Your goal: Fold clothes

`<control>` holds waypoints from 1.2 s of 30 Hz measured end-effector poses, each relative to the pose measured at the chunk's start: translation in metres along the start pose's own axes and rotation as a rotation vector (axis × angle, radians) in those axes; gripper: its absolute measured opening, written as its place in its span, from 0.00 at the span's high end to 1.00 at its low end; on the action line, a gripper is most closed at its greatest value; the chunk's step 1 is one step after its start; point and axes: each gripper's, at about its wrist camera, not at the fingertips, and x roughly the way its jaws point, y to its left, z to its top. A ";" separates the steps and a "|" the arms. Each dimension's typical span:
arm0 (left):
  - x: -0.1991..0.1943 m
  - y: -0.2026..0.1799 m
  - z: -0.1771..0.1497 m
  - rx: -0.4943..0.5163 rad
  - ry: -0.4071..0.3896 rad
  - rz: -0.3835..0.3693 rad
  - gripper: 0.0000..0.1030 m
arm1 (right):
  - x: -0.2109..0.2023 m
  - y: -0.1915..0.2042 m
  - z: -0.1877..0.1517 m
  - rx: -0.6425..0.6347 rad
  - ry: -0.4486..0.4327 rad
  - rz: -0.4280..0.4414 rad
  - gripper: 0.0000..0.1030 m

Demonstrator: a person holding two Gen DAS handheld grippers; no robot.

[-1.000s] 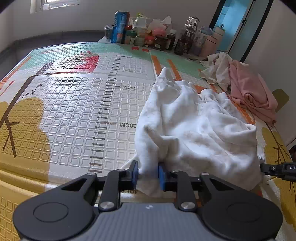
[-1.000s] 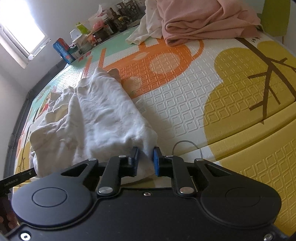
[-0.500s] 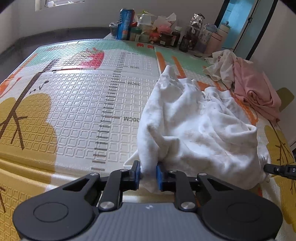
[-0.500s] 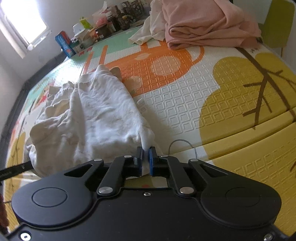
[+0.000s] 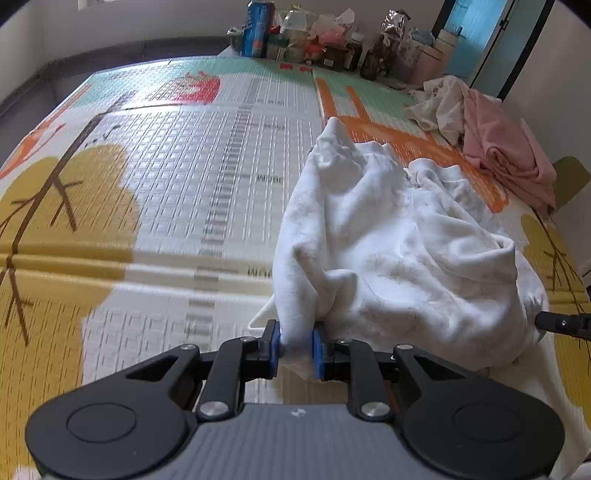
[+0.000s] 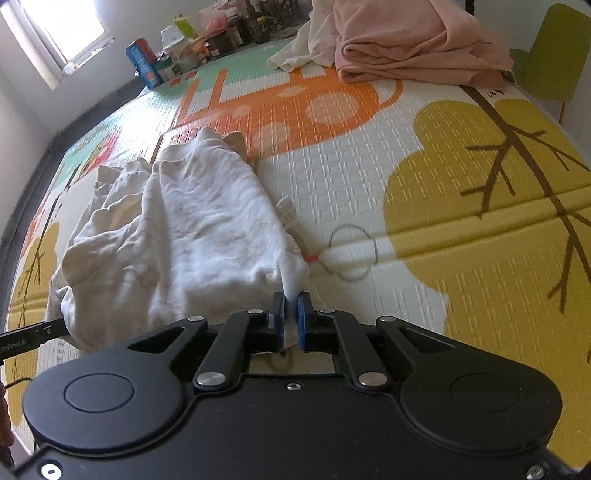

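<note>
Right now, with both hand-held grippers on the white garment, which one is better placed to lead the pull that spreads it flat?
Probably the right hand-held gripper: it pinches a thin corner of the white garment beside open mat. The left hand-held gripper clamps a thick bunched fold.

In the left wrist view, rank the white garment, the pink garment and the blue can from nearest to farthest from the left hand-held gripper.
1. Crumpled white garment, pinched in the left hand-held gripper.
2. Pink garment, far right.
3. Tall blue can, at the mat's far edge.
</note>
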 end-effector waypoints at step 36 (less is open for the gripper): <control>-0.091 -0.074 -0.041 0.202 -0.144 -0.140 0.75 | -0.097 0.066 -0.030 -0.243 -0.027 0.273 0.91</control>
